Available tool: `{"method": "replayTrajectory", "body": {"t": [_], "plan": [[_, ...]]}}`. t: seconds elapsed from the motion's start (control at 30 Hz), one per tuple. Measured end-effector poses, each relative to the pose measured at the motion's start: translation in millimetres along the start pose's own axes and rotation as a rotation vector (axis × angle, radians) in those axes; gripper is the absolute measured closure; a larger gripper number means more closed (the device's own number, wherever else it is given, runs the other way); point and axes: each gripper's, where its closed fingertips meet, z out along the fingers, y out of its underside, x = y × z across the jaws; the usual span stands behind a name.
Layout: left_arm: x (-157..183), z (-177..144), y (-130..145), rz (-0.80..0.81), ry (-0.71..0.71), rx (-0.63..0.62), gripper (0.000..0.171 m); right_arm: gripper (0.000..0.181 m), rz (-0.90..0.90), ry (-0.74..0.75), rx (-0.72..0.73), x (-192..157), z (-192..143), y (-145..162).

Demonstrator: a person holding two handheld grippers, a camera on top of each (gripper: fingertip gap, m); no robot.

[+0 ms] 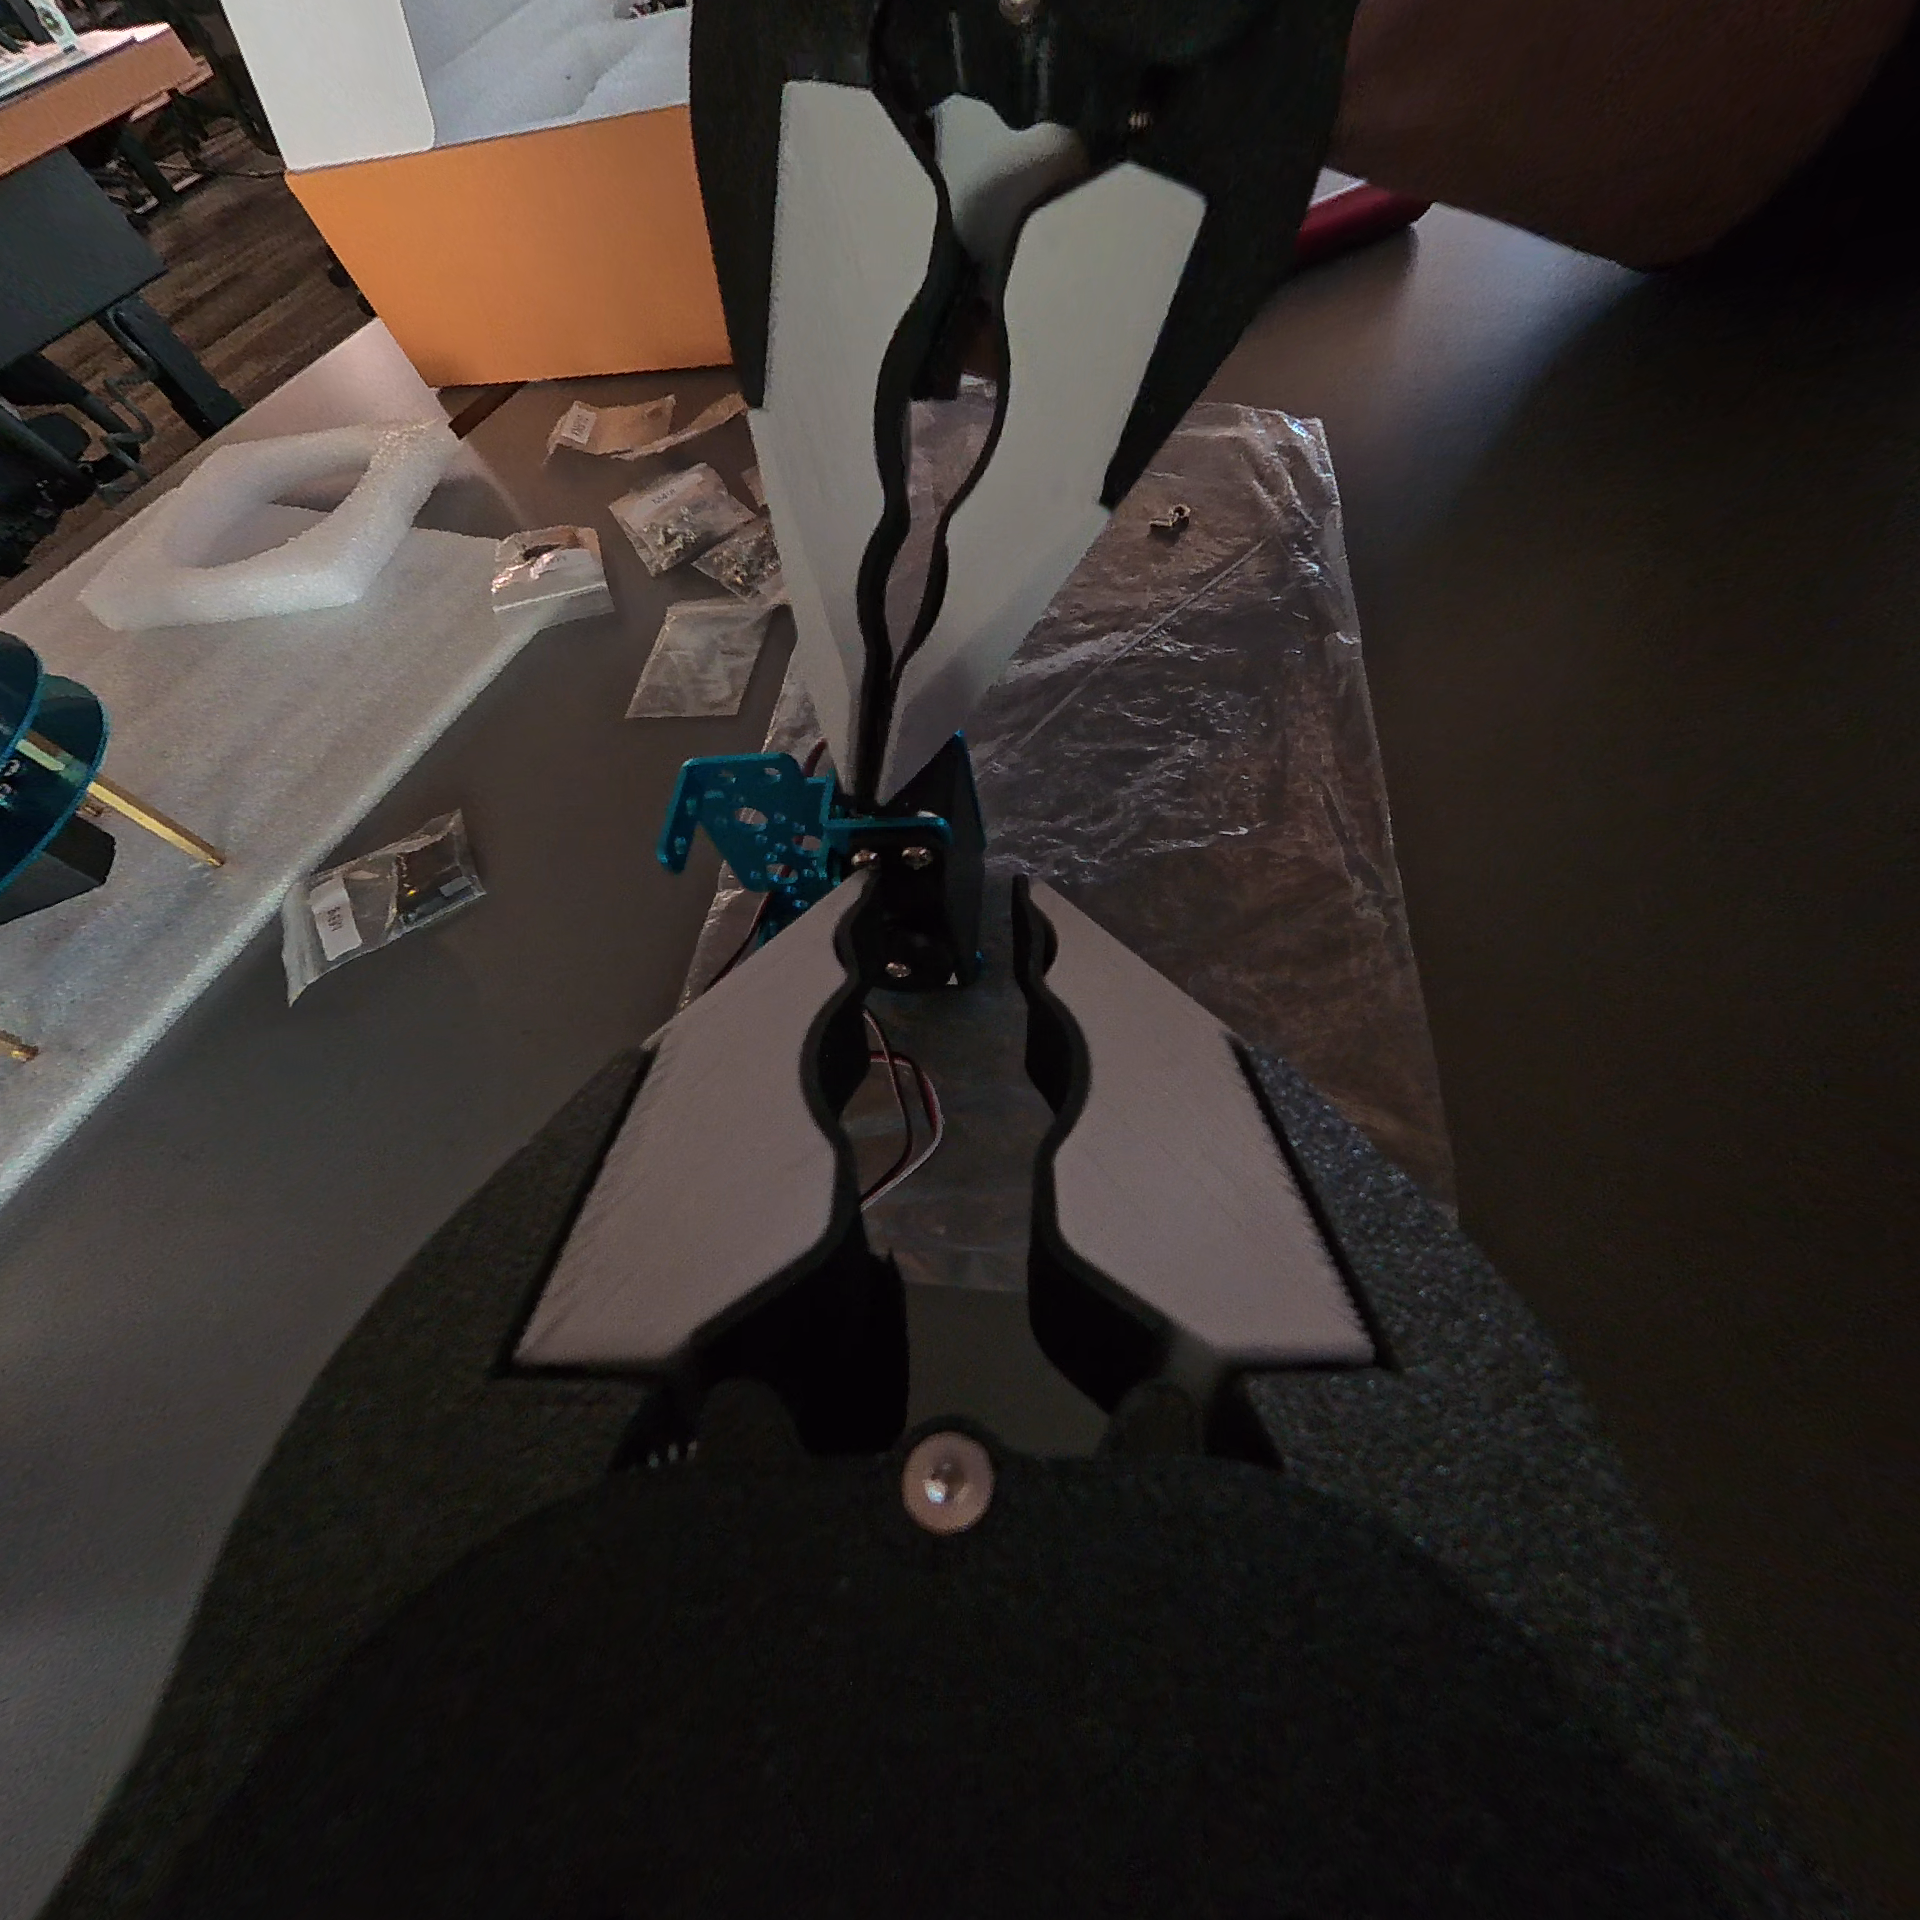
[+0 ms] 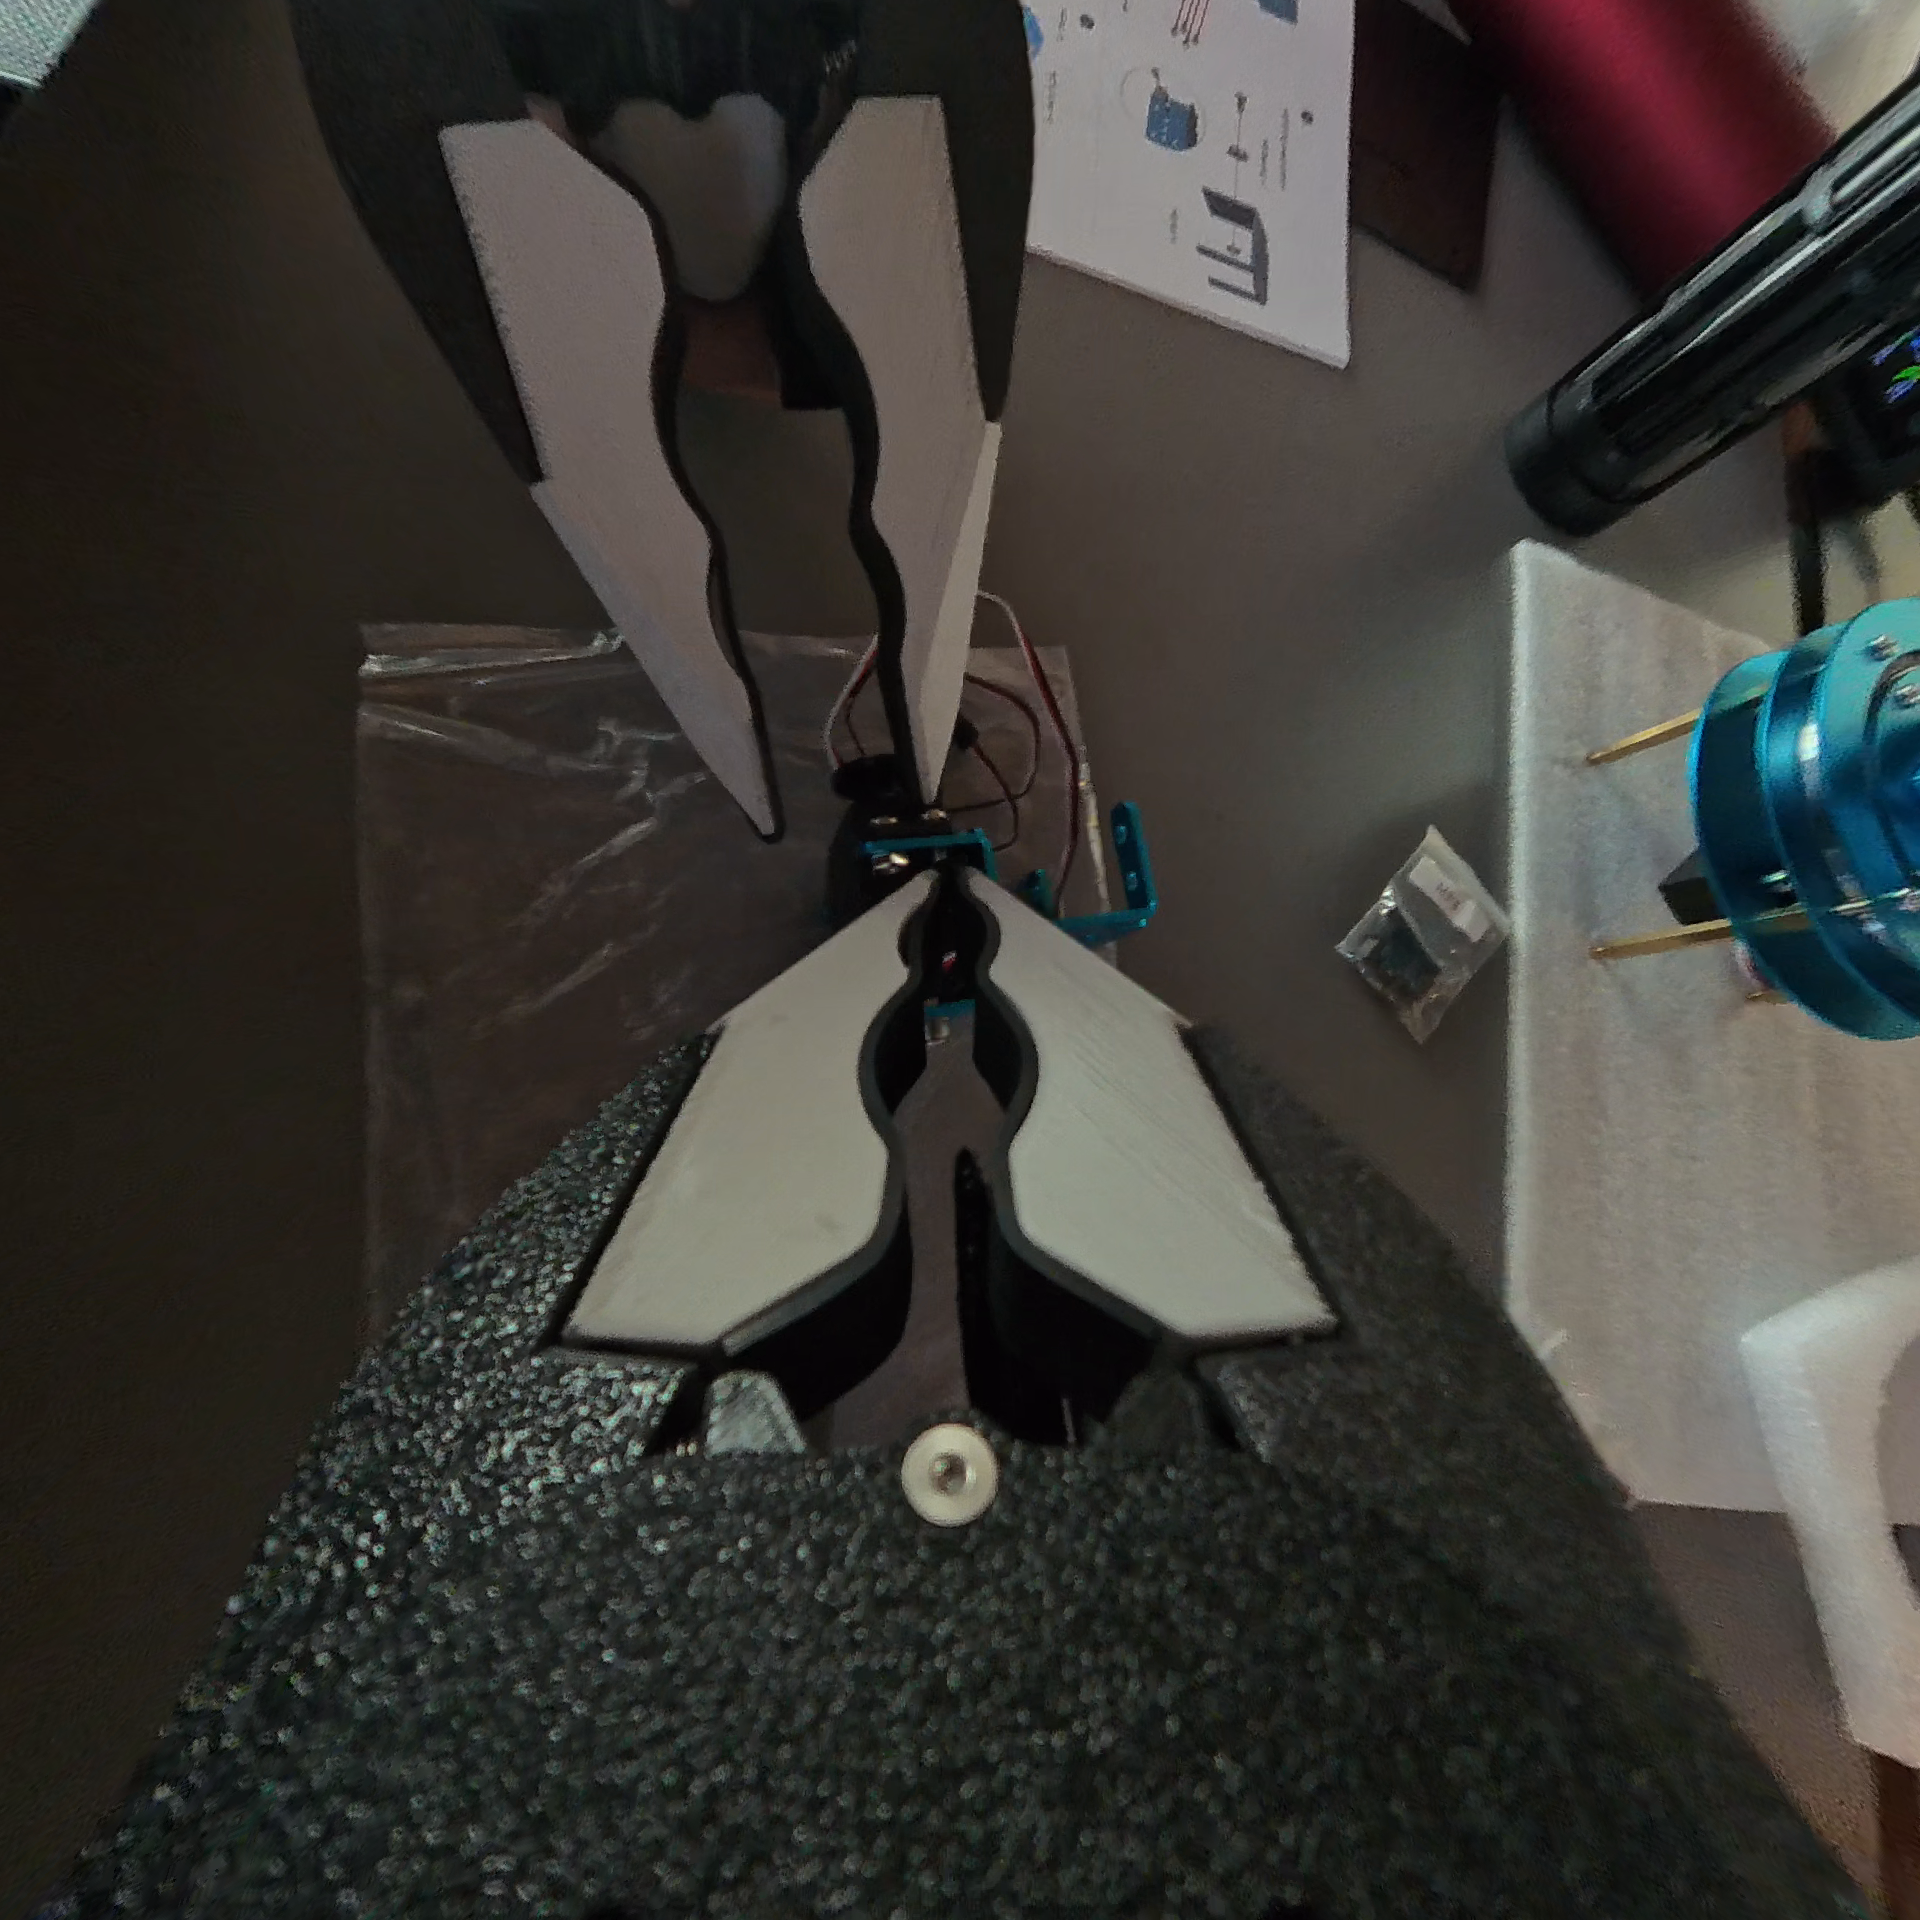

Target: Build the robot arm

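Observation:
A black servo (image 1: 920,935) screwed into a blue metal bracket (image 1: 758,821) stands on a clear plastic bag (image 1: 1195,727) on the dark table, with its wires (image 2: 1003,727) trailing behind. My right gripper (image 2: 951,878) is shut on the bracket's edge at the servo; in the left wrist view it comes down from above (image 1: 883,774). My left gripper (image 1: 940,888) is open, one finger on each side of the servo body with a small gap on the right. It also shows from above in the right wrist view (image 2: 850,821).
An orange and white box (image 1: 499,260), a white foam ring (image 1: 281,530) and several small parts bags (image 1: 686,520) lie left. A blue round assembly (image 2: 1808,831) stands on a foam sheet (image 2: 1662,1091). An instruction sheet (image 2: 1195,156), a black tool (image 2: 1714,364) and a red sleeve (image 2: 1642,104) are beyond. My two grippers' fingertips are within a few centimetres of each other.

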Motion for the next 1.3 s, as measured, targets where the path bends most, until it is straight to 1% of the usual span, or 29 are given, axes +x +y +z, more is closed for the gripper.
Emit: {"method": "replayTrajectory", "body": {"t": [0.17, 0.23, 0.3, 0.37, 0.43, 0.53, 0.63, 0.73, 0.8, 0.93, 1.1, 1.2, 1.3], "plan": [[0, 0, 0, -0.002, 0.000, 0.000, 0.147, 0.181, 0.123, -0.205, -0.038, -19, -10, 3], [0, 0, 0, 0.000, -0.001, -0.001, 0.147, 0.180, 0.129, -0.225, -0.018, -20, -13, 1], [0, 0, 0, 0.003, -0.003, -0.001, 0.147, 0.173, 0.107, -0.242, -0.024, -25, -16, 3], [-1, 0, 0, 0.002, -0.002, -0.001, 0.147, 0.164, 0.077, -0.270, -0.069, -36, -17, 11], [-1, 0, 0, 0.001, -0.002, -0.001, 0.147, 0.161, 0.046, -0.293, -0.119, -48, -15, 19], [-1, 1, 0, 0.009, -0.008, -0.003, 0.147, 0.161, 0.008, -0.274, -0.210, -56, -3, 31], [-2, 1, 0, 0.015, -0.012, -0.005, 0.148, 0.162, 0.008, -0.302, -0.225, -66, 9, 28], [-1, 1, 1, 0.019, -0.014, -0.007, 0.148, 0.168, -0.028, -0.222, -0.289, -57, 20, 34], [-1, 1, 1, 0.022, -0.016, -0.009, 0.148, 0.171, -0.012, -0.239, -0.269, -59, 22, 30], [-1, 1, 1, 0.025, -0.017, -0.010, 0.148, 0.175, 0.025, -0.283, -0.284, -64, 22, 31], [-1, 1, 1, 0.020, -0.014, -0.007, 0.148, 0.175, 0.000, -0.259, -0.285, -61, 19, 32], [-1, 1, 1, 0.020, -0.013, -0.006, 0.148, 0.176, 0.011, -0.225, -0.216, -50, 6, 22], [-1, 1, 1, 0.019, -0.012, -0.005, 0.148, 0.176, 0.042, -0.142, -0.081, -22, -13, 0]]}}
